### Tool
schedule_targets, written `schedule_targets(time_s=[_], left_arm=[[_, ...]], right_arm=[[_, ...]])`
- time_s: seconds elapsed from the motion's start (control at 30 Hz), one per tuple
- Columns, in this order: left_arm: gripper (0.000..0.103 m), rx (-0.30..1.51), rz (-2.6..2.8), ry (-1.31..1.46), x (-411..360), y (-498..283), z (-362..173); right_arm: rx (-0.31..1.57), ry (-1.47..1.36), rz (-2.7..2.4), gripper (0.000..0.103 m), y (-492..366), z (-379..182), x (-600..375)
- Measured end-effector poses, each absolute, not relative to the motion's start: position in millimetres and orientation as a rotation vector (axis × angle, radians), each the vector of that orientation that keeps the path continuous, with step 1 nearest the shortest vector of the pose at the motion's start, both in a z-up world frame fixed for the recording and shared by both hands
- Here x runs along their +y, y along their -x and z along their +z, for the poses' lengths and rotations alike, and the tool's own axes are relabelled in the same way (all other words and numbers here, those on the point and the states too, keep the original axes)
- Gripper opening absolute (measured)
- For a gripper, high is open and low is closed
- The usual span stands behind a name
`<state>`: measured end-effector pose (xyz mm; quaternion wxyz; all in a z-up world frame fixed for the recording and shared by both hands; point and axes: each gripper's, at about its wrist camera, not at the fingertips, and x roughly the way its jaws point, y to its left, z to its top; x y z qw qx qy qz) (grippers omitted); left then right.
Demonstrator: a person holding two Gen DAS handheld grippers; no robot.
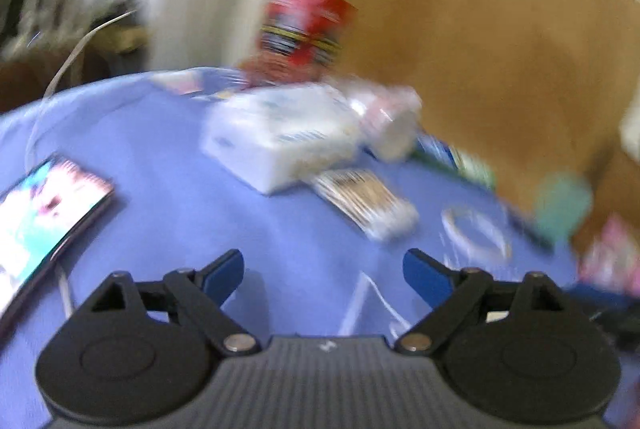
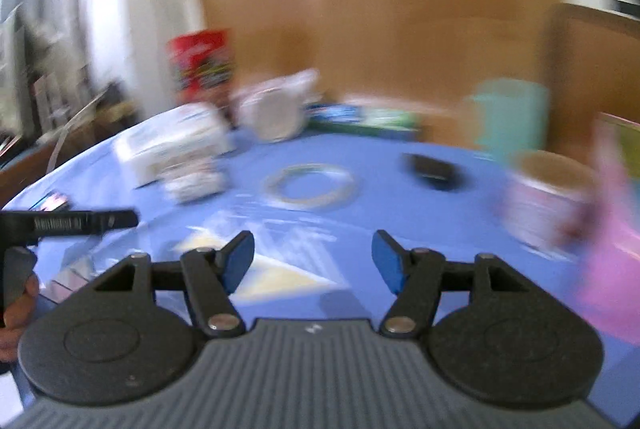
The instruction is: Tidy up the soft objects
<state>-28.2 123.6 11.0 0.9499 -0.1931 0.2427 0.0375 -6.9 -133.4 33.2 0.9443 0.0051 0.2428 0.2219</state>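
Note:
Both views are motion-blurred. A white soft pack (image 1: 280,137) lies on the blue cloth (image 1: 180,189), with a striped packet (image 1: 364,201) beside it and a white roll (image 1: 392,125) behind. My left gripper (image 1: 323,275) is open and empty above the cloth. In the right wrist view the white pack (image 2: 172,141), a small packet (image 2: 192,183) and the white roll (image 2: 276,113) lie ahead to the left. My right gripper (image 2: 313,261) is open and empty. A pink soft thing (image 2: 612,241) lies at the right.
A red can (image 1: 304,29) stands at the back. A phone (image 1: 44,225) lies left. A tape ring (image 2: 308,185), a black object (image 2: 434,169), a teal cup (image 2: 508,117) and a pink tub (image 2: 548,201) sit on the cloth (image 2: 400,221). A brown wall stands behind.

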Motion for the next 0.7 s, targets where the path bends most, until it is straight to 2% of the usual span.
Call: schedule_targets(time_s=[0.1, 0.33, 0.4, 0.43, 0.53, 0.7], left_arm=[[0.090, 0.417, 0.107, 0.451, 132, 38, 12], [0.090, 0.362, 0.101, 0.462, 135, 45, 14], [0.090, 0.374, 0.094, 0.467, 135, 42, 14], [0.090, 0.377, 0.095, 0.466, 133, 42, 13], [0.092, 0.375, 0.099, 0.438, 129, 43, 14], [0.098, 0.372, 0.094, 0.369, 118, 43, 16]], right_arm=[[0.525, 0.055, 0.608, 0.068, -33, 32, -84], [0.660, 0.130, 0.669, 0.082, -104, 15, -16], [0.654, 0.117, 0.662, 0.076, -106, 15, -13], [0.642, 0.133, 0.645, 0.060, -103, 15, -13], [0.635, 0.135, 0.623, 0.056, -90, 16, -20], [0.624, 0.184, 0.621, 0.055, -45, 16, -62]])
